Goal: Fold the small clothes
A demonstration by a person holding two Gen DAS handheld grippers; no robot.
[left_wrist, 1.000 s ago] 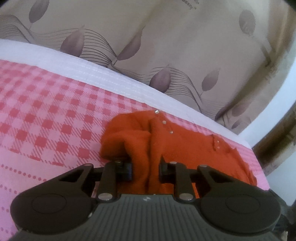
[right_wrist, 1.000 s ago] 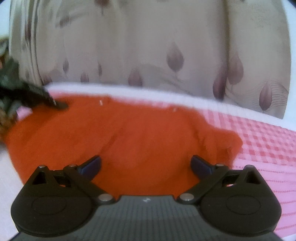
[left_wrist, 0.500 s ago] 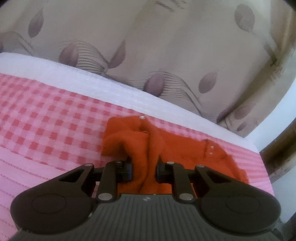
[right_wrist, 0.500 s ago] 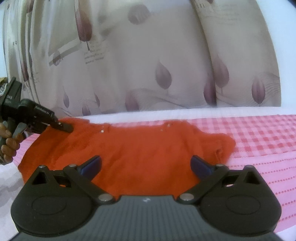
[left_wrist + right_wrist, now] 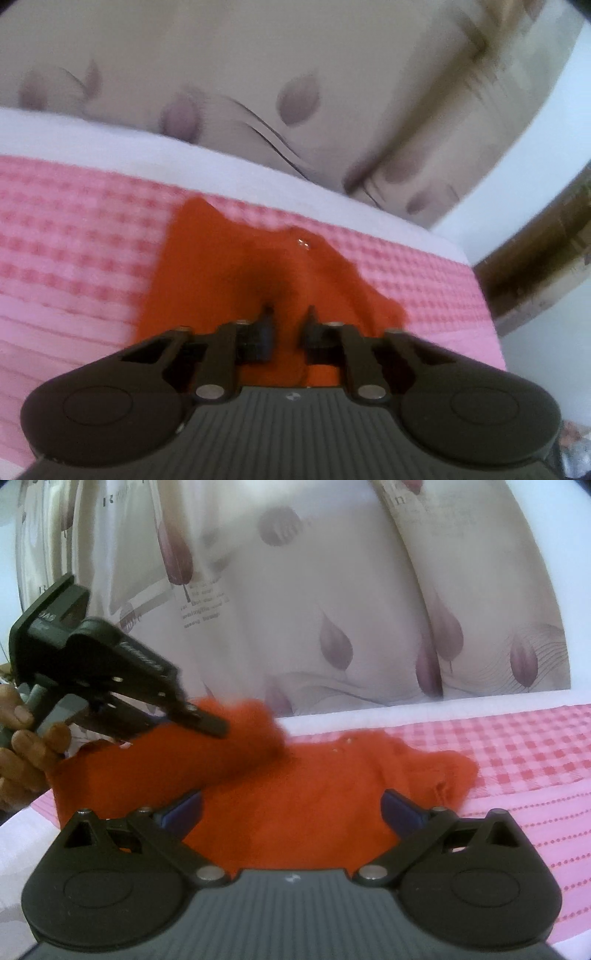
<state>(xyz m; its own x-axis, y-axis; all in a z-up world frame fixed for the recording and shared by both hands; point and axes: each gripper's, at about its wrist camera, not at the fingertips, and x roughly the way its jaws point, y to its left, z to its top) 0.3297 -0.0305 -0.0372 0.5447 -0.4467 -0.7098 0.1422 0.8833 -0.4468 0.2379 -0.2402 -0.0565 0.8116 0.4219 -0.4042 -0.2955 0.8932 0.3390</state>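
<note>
A small orange knitted garment with small buttons lies on the pink checked bedcover. My left gripper is shut on a fold of the orange garment and holds it lifted. In the right wrist view the left gripper shows at the left, carrying that side of the garment up and over the rest. My right gripper is open and empty, its fingers low over the near edge of the garment.
A beige curtain with purple leaf prints hangs behind the bed. A white sheet band runs along the far edge. A wooden frame stands at the right in the left wrist view.
My left gripper has risen and swung right with the pinched side of the garment, lifting it over the middle. The right gripper has stayed open over the near edge.
</note>
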